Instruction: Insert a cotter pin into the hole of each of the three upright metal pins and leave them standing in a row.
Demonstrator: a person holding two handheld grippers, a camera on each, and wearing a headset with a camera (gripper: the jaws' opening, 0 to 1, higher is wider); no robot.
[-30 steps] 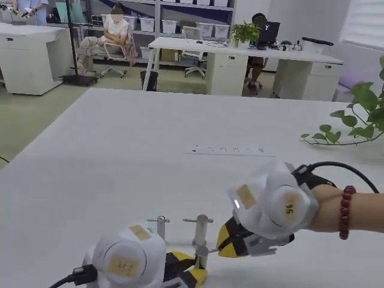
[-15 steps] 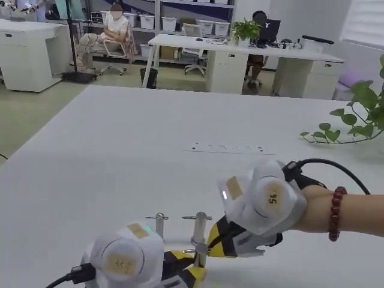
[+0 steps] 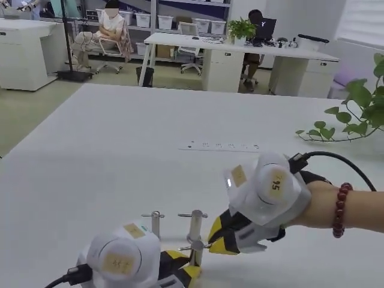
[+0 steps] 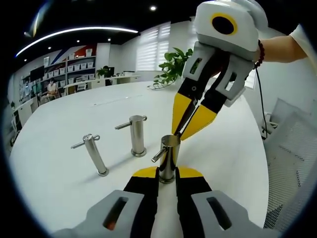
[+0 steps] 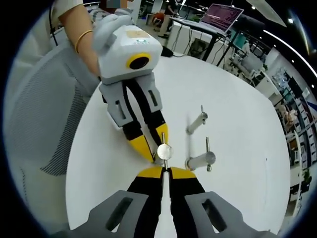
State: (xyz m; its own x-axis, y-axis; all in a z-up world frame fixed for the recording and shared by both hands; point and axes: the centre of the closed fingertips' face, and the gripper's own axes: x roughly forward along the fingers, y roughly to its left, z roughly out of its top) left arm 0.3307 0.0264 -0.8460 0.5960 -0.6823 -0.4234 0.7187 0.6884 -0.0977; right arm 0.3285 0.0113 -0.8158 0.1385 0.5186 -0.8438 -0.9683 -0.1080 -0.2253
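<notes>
While the left gripper (image 4: pixel 167 173) clamps an upright pin (image 4: pixel 170 151), the down-slanted right gripper (image 4: pixel 181 136) pinches a cotter pin (image 4: pixel 158 154).

Count on bench (image 3: pixel 120 150): 1 bench. Upright metal pins, 3: far pin (image 4: pixel 94 154), middle pin (image 4: pixel 137 135), near pin (image 4: pixel 170 158). Cotter pins, 3: far cotter pin (image 4: pixel 84 142), middle cotter pin (image 4: pixel 130 122), near cotter pin (image 4: pixel 158 154). Tongs, 2: left tongs (image 4: pixel 168 172), right tongs (image 4: pixel 184 134). Leafy plant (image 3: pixel 354 114): 1.

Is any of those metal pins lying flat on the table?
No, all three metal pins stand upright on the table.
</notes>
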